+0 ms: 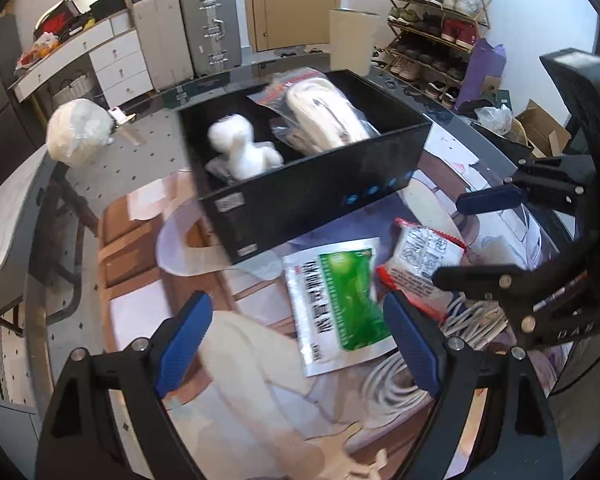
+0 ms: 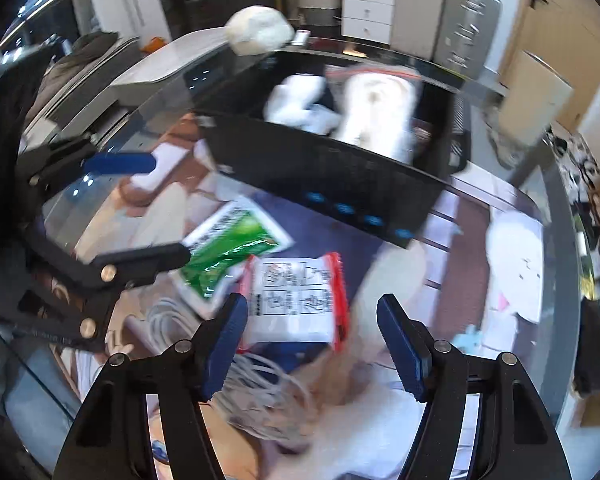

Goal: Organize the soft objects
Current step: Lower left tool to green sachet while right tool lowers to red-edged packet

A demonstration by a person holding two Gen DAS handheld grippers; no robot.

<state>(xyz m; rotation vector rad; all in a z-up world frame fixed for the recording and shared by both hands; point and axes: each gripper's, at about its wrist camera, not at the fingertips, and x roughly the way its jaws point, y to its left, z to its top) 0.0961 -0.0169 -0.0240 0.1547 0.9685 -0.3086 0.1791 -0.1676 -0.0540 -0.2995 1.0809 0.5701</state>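
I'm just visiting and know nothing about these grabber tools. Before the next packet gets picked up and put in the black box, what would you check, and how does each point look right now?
1. Left gripper open and empty: ok, its jaws stand wide apart.
2. Right gripper open and empty: ok, nothing between its fingers.
3. A packet in front of each: ok, the green packet lies ahead of the left, the red-edged packet ahead of the right.
4. Packets lying free: not ok, they overlap and the white cable runs beneath them.
5. Room in the black box: cannot tell; a white plush toy and a bagged white bundle already fill much of it.
6. Sharp view: not ok, the right wrist picture is blurred.
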